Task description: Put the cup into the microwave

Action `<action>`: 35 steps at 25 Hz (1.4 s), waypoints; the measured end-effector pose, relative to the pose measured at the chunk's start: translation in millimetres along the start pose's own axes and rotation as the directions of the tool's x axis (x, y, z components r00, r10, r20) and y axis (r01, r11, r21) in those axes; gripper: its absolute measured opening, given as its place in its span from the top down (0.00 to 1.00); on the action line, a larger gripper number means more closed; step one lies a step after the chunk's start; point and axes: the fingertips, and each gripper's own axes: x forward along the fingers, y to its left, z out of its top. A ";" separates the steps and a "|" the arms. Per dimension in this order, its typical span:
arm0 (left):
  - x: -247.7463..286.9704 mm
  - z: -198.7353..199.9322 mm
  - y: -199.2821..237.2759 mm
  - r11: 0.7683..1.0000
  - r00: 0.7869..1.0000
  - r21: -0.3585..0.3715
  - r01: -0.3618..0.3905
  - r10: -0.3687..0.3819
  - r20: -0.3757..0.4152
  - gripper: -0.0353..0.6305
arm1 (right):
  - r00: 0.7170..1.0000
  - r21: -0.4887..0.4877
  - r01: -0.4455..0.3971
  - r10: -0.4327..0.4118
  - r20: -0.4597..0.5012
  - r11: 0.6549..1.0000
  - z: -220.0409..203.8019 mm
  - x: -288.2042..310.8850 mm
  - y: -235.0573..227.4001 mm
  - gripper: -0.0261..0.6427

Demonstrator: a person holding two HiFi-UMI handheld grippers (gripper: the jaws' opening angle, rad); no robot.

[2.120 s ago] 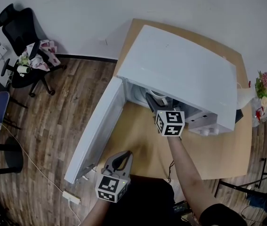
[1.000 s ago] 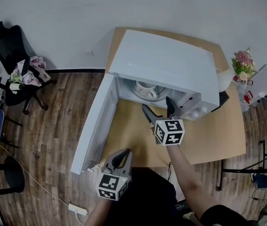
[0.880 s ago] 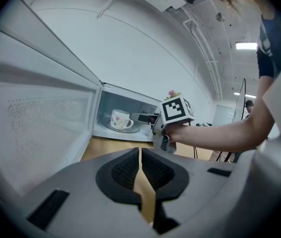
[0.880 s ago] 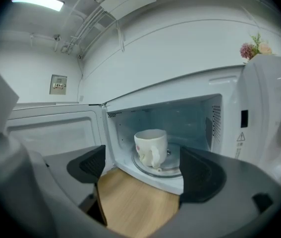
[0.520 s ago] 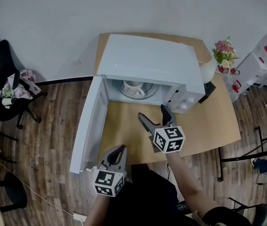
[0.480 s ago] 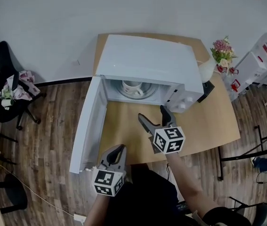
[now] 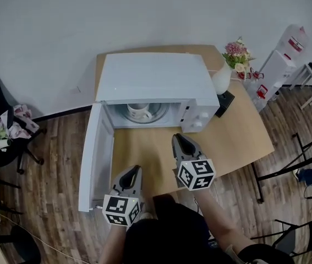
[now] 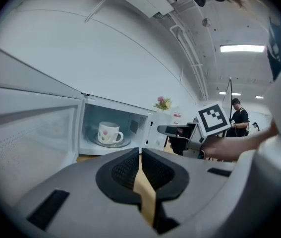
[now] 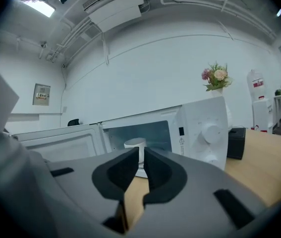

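**Cup** point(image 7: 139, 112): white mug, upright on the glass turntable point(image 7: 158, 114) inside the microwave point(image 7: 150, 76). Neither gripper touches it. Placement looks done.

**Door** point(image 7: 91, 158): swung fully open to the left, out over the bench point(image 7: 238, 139) edge.

**Left gripper** point(image 7: 136, 170): jaws narrow, almost together, nothing between them. It is held low near the person's body, just beside the door's free end.

**Right gripper** point(image 7: 179, 138): jaws have just been closing and are now nearly together, with nothing between them. It is above the bench, well apart from the cup.

**Hazards, as judged:**
- A hard shove on the door could jolt the microwave and rock the cup on its turntable.
- Closed jaws make a blunt pusher, which may skid off the smooth door face.
- If the microwave slides right, it could nudge the vase of flowers point(image 7: 226, 70) just beside it.
- Reaching back into the cavity could tip the cup.
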 end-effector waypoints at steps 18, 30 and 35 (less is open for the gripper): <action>40.4 50.1 -6.8 0.999 0.997 0.020 0.034 -0.035 0.073 0.92 | 0.982 0.034 0.112 -0.116 0.152 0.993 62.4 -95.2 -48.7 0.97; 37.3 29.2 -7.9 1.000 0.997 -0.006 0.000 0.001 0.071 0.92 | 0.973 -0.012 0.211 -0.209 0.102 0.977 23.2 -123.7 -74.6 0.97; 37.9 23.4 -9.2 1.000 0.998 -0.020 -0.001 0.003 0.058 0.92 | 0.978 -0.013 0.197 -0.195 0.070 0.980 16.7 -117.6 -72.0 0.97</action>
